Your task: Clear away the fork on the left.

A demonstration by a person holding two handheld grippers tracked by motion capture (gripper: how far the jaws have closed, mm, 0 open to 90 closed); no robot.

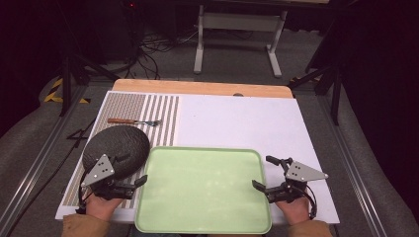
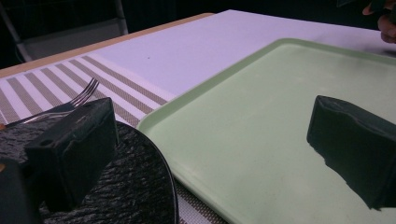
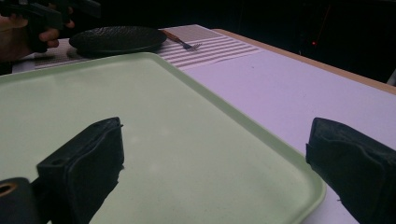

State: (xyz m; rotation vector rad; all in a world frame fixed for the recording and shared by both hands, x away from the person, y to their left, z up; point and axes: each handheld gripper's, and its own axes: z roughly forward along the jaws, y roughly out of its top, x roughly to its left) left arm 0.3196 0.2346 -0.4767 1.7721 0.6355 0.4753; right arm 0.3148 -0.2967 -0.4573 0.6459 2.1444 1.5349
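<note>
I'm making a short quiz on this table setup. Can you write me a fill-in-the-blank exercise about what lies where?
1. The fork lies on the ____ placemat.
2. The tray between the two grippers is pale ____.
3. The black plate sits to the ____ of the tray in the high view.
4. The jaws of the left gripper stand ____.

Missing words: striped; green; left; open

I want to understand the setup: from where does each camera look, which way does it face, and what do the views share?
High view: above the person's side, facing forward and down on the table; both hands show, with left hand-held gripper and right hand-held gripper.
Left gripper view: on the left gripper, looking across the black plate and green tray; own open jaws show.
Right gripper view: on the right gripper, looking across the tray; own open jaws show.
Shared: tray, plate, fork.
</note>
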